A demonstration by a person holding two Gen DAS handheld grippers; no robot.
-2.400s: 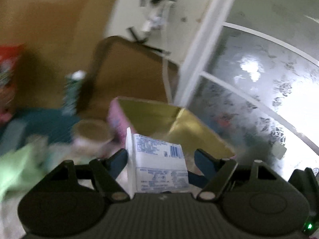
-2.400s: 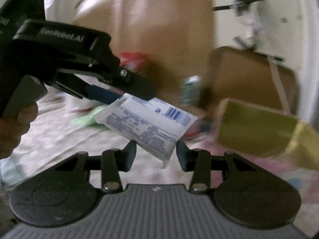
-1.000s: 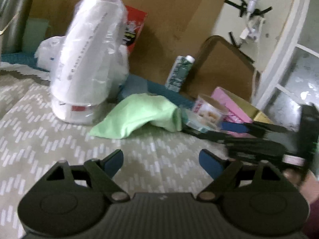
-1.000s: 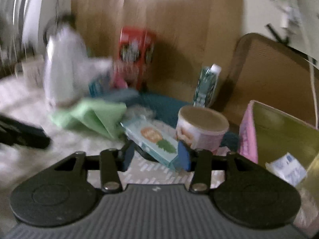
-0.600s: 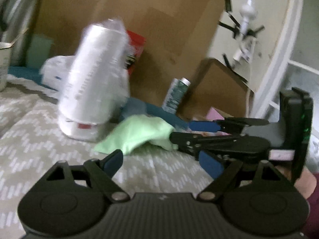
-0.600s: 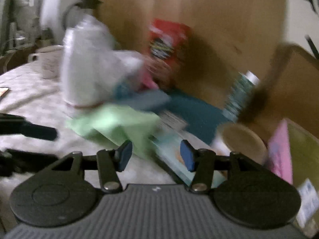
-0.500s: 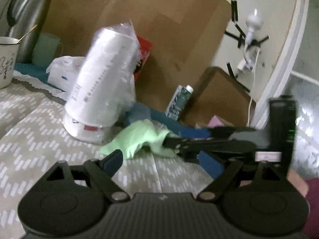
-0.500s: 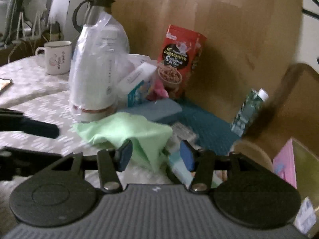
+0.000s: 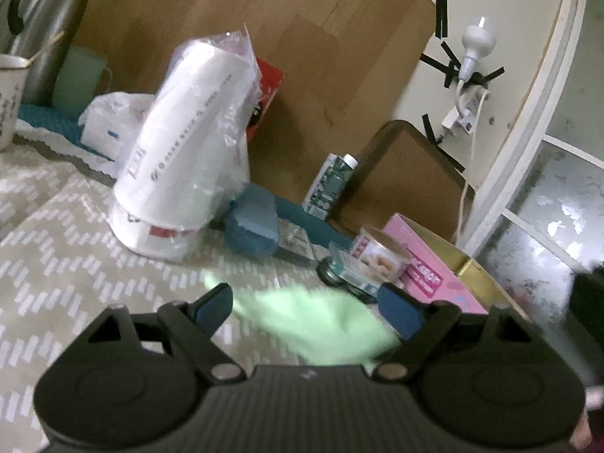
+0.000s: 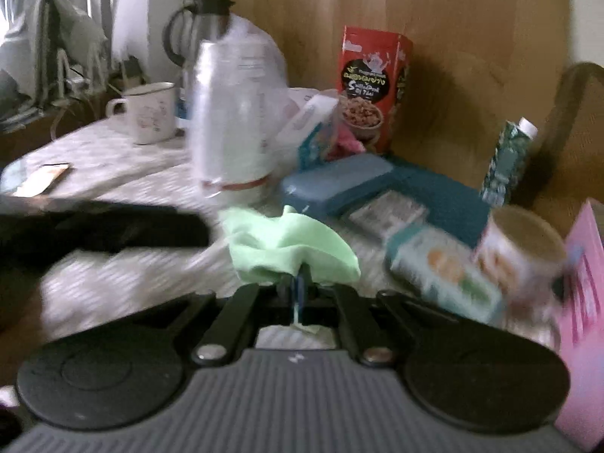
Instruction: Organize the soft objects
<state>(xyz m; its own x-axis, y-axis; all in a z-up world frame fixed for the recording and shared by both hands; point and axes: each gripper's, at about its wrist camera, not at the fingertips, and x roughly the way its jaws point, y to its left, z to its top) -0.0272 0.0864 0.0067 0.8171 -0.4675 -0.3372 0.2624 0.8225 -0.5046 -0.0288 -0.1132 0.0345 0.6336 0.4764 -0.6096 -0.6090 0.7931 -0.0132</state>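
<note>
A light green cloth (image 10: 290, 249) hangs bunched from my right gripper (image 10: 300, 283), whose jaws are shut on a fold of it just above the patterned tablecloth (image 10: 124, 264). In the left wrist view the same green cloth (image 9: 321, 321) shows blurred between the wide-apart fingers of my left gripper (image 9: 305, 302), which is open and touches nothing. The left gripper's dark fingers (image 10: 113, 226) reach in from the left of the right wrist view. A pink box (image 9: 430, 264) with a gold inside stands at the right.
A bagged stack of white cups (image 9: 188, 151), a blue case (image 9: 253, 222), a teal packet (image 10: 441, 271), a round tub (image 9: 381, 256), a green carton (image 9: 332, 185), a red snack box (image 10: 373, 90), a mug (image 10: 151, 117) and a kettle (image 10: 200, 30) crowd the table before brown cardboard (image 9: 302, 37).
My right gripper shut on the green cloth and dragged it off its spot beside the cup stack toward the near right. The left gripper stayed open and tilted slightly.
</note>
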